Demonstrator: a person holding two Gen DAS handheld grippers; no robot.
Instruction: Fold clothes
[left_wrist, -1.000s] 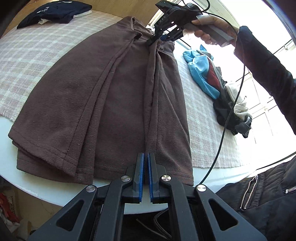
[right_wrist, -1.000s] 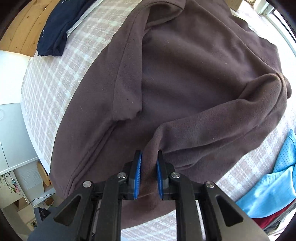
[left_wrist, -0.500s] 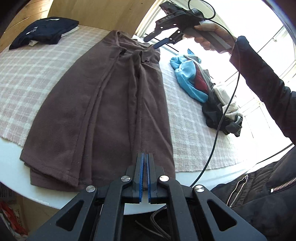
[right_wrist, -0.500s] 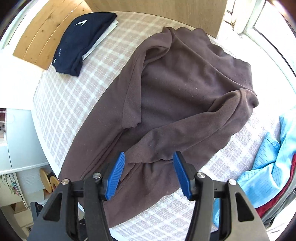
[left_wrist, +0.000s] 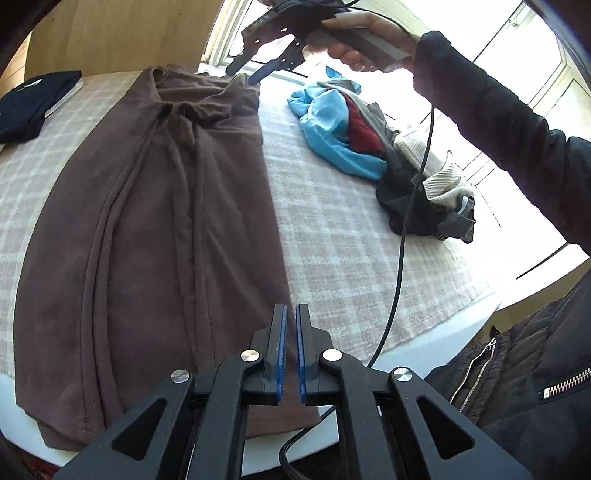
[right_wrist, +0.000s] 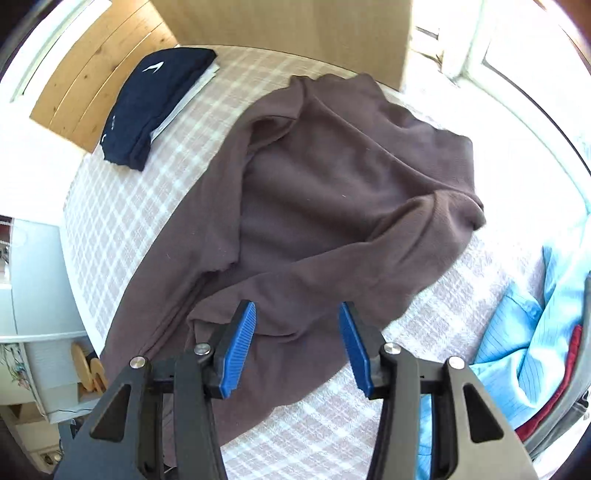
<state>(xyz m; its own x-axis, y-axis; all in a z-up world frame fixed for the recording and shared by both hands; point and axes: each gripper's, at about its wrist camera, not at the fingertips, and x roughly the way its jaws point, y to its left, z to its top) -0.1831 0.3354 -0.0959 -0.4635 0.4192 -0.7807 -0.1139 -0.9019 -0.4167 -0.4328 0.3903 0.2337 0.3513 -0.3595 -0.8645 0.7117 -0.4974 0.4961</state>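
Note:
A brown sweater (left_wrist: 166, 221) lies lengthwise on the checked cloth (left_wrist: 351, 240), both sides folded inward. In the right wrist view its sleeve (right_wrist: 369, 258) lies diagonally across the body (right_wrist: 332, 166). My left gripper (left_wrist: 291, 310) hovers over the sweater's near right hem, pads almost together with only a thin slit, and I see nothing held. My right gripper (right_wrist: 296, 306) is open above the folded sleeve, clear of the fabric. In the left wrist view a hand holds the right gripper (left_wrist: 243, 74) over the sweater's far shoulder.
A folded navy garment (right_wrist: 155, 103) lies at the far left corner. A pile of blue, red, dark and cream clothes (left_wrist: 351, 147) sits right of the sweater. A black cable (left_wrist: 406, 221) hangs across the table. A person's dark jacket (left_wrist: 517, 387) is near right.
The right gripper let go of the sweater's sleeve, opened wide and rose. The left gripper shifted right from the middle crease to the right hem, and the sweater now lies flat.

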